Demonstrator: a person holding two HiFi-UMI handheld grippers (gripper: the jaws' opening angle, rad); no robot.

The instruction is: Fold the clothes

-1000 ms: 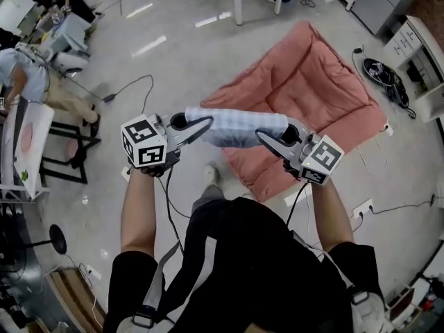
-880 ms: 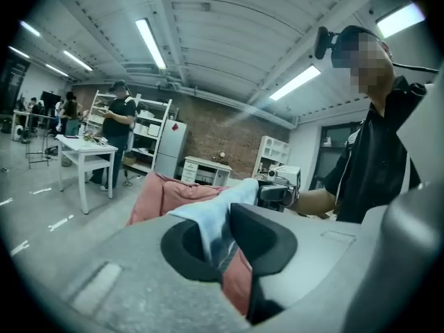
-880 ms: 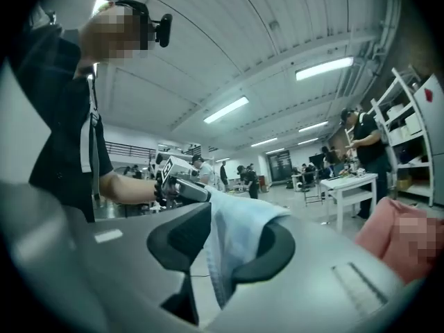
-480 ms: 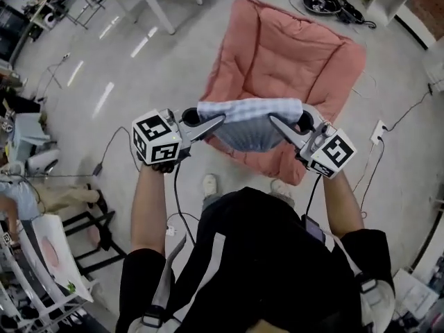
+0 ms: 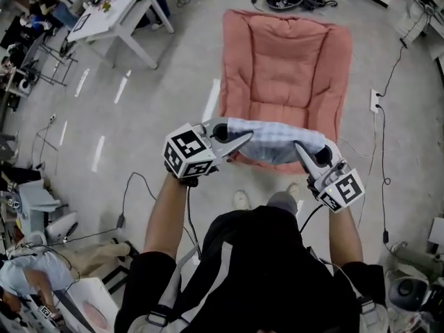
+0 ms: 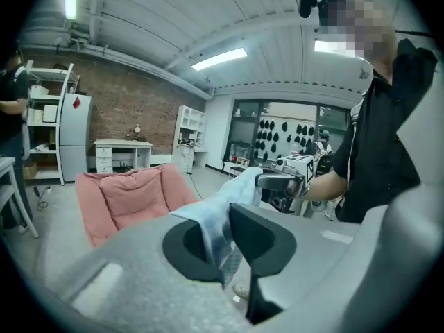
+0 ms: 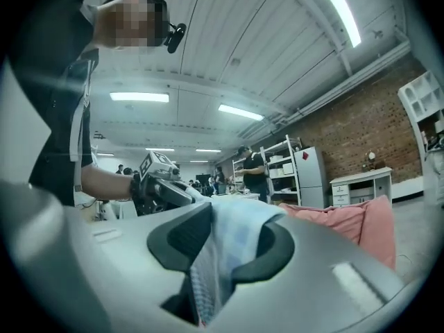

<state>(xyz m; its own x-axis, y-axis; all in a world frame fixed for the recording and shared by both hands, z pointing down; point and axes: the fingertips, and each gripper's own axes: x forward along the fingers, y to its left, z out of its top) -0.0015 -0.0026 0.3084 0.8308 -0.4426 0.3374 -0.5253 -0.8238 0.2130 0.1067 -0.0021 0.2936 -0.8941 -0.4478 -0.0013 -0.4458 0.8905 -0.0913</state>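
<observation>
Cloth (image 5: 274,141) hangs stretched, both left tongs (image 5: 241,139) and right tongs (image 5: 301,148) clamped on its ends.

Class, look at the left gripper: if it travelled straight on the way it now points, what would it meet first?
Beyond the checked cloth clamped in the left gripper, probably the right gripper, which holds the cloth's other end almost dead ahead. How far off it is stays unclear.
</observation>
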